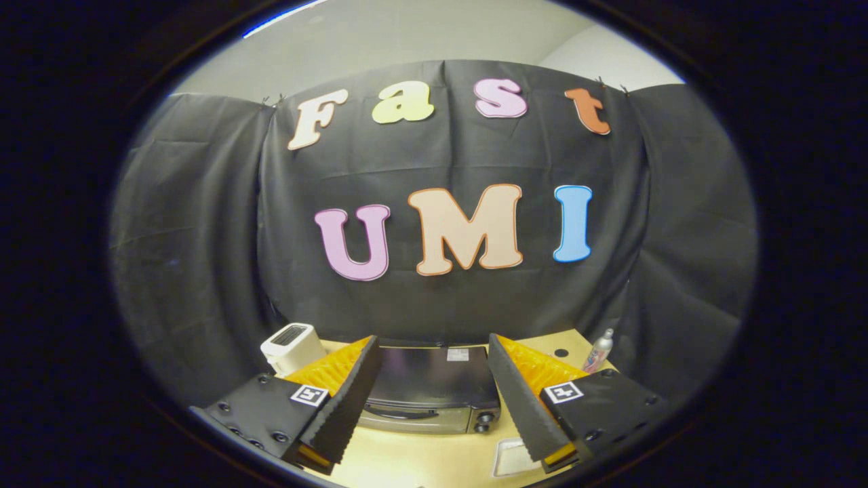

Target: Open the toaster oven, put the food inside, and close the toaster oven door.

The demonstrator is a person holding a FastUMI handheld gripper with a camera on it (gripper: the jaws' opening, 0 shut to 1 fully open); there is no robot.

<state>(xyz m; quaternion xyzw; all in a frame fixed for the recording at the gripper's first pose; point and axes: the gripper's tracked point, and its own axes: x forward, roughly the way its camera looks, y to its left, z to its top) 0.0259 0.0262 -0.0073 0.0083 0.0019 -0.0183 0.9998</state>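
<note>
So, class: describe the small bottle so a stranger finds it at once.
Start at the dark metal toaster oven on the wooden table, seen between the open gripper fingers. Beyond the right finger stands a slim silver bottle, the sole upright, narrow item.

Colours I can see from the gripper camera, over its spread, empty fingers

I see a toaster oven with a black top and a silver front with dark knobs, on a pale wood table; a white boxy appliance with a dark grille stands behind it, a silvery bottle has a pink band, a pale whitish tray lies on the wood, and black creased cloth hangs behind under a grey-white wall
</note>
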